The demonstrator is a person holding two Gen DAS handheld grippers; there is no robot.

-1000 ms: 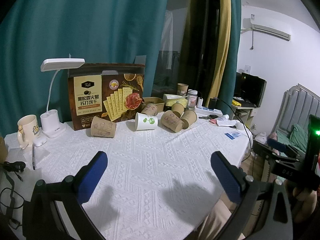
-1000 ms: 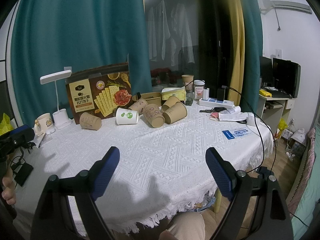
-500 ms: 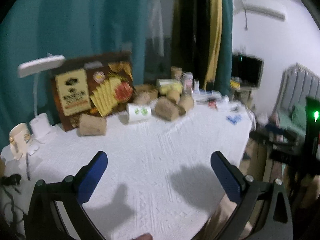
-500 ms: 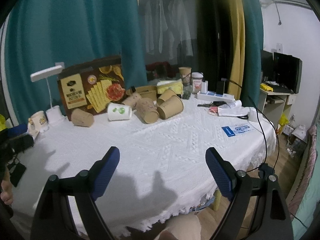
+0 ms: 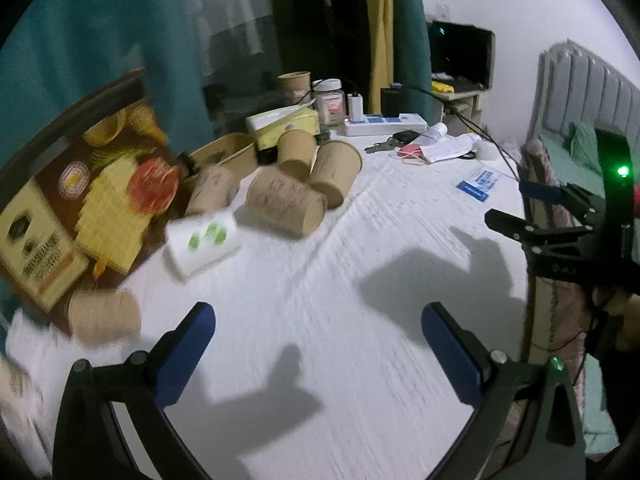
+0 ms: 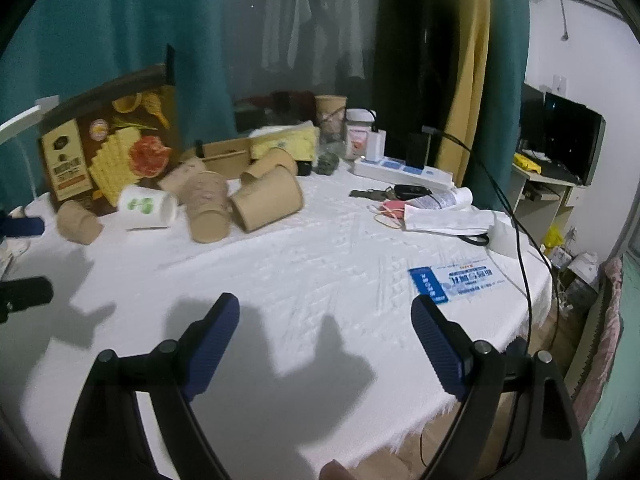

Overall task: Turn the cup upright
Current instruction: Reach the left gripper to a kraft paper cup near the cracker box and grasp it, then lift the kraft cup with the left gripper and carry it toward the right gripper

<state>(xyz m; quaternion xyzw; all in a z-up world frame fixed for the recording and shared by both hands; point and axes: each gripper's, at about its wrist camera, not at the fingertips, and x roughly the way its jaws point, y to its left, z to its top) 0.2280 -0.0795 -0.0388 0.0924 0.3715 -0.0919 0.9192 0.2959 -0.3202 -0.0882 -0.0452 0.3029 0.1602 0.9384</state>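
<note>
Several paper cups lie on their sides at the back of the white-clothed table. A white cup with green dots lies between brown cups: one at the left, a printed one and a plain one in the middle. My left gripper is open above bare cloth, well short of the cups. My right gripper is open too, near the table's front, with nothing between its fingers.
A cracker box stands behind the cups. An upright brown cup, a jar, a tissue pack, a power strip, keys, papers and a blue card fill the back and right. A cable hangs over the right edge.
Both grippers have moved forward over the table and tilted; the cups loom larger. The left view has swung right and rolled, with the lamp and mug gone from sight. Both stay open.
</note>
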